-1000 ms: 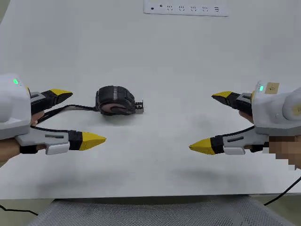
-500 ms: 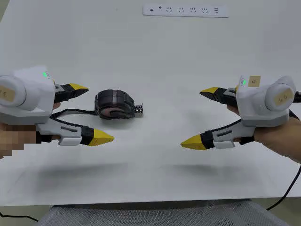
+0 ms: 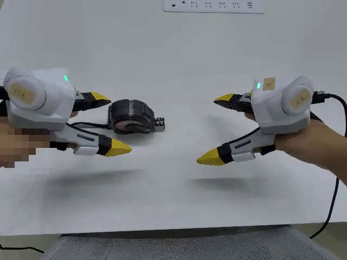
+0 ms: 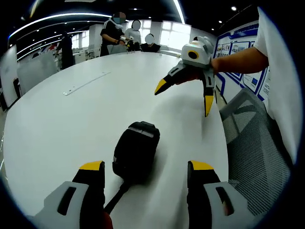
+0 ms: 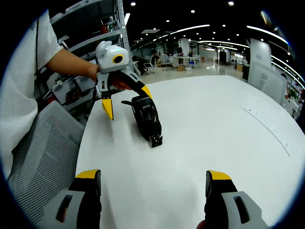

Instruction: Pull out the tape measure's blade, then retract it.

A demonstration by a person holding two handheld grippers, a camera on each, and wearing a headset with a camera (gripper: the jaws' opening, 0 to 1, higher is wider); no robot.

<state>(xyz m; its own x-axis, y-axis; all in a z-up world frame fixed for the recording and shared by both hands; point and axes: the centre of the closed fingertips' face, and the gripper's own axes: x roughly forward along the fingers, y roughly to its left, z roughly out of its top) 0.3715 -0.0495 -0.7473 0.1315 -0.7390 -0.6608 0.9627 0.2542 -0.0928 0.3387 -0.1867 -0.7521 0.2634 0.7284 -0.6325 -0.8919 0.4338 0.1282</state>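
A black tape measure (image 3: 132,116) lies on the white table (image 3: 179,59), its blade tip pointing right and its blade retracted. My left gripper (image 3: 111,123) stands open just left of it, its yellow tips straddling the case's rear without touching. In the left gripper view the tape measure (image 4: 136,150) sits just ahead of the open jaws, a black strap trailing back. My right gripper (image 3: 218,129) is open well to the right, empty, facing the tape measure (image 5: 147,119) across bare table. The left gripper (image 5: 121,90) appears in the right gripper view, the right gripper (image 4: 188,78) in the left one.
A white power strip (image 3: 213,5) lies at the table's far edge. A grey mesh chair (image 3: 179,246) sits at the near edge. A black cable (image 3: 336,179) runs from the right hand off the table. Several people stand far off (image 4: 128,36).
Both grippers have moved inward toward the tape measure, the left one closing around its rear end. The tape measure has stayed put. Both remain open.
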